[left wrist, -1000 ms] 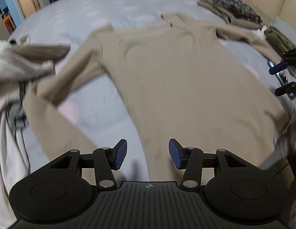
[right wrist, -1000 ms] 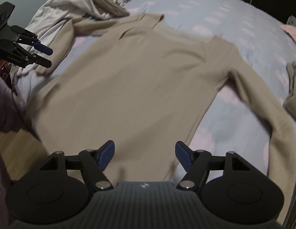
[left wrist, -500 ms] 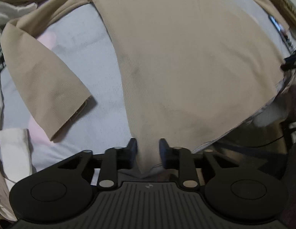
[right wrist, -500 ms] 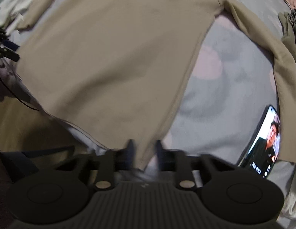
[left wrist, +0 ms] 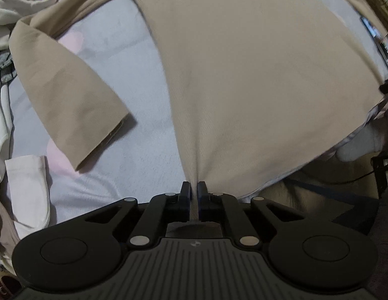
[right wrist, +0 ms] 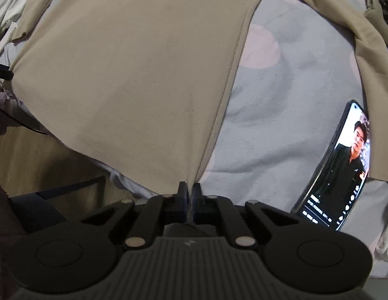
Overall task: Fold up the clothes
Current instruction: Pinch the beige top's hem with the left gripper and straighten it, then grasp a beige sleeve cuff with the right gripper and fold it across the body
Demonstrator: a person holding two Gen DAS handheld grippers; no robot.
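A beige long-sleeved sweater (left wrist: pixel 244 75) lies spread flat on the bed, its hem at the near edge. My left gripper (left wrist: pixel 193 187) is shut on the hem's left corner, and the fabric puckers into the jaws. One sleeve (left wrist: pixel 68 95) lies folded down to the left on the sheet. In the right wrist view the same sweater (right wrist: pixel 131 75) fills the upper left. My right gripper (right wrist: pixel 189 187) is shut on the hem's right corner, at the side seam. The other sleeve (right wrist: pixel 369 80) runs down the right side.
A lit phone (right wrist: pixel 344 165) lies on the pale spotted sheet (right wrist: pixel 281 130) just right of my right gripper. White and grey clothes (left wrist: pixel 16 100) pile up at the left. Folded items (left wrist: pixel 379 2) sit far right. The bed edge and floor (right wrist: pixel 43 160) lie below the hem.
Both grippers came down from above the sweater to its hem and went from wide open to shut on the two bottom corners.
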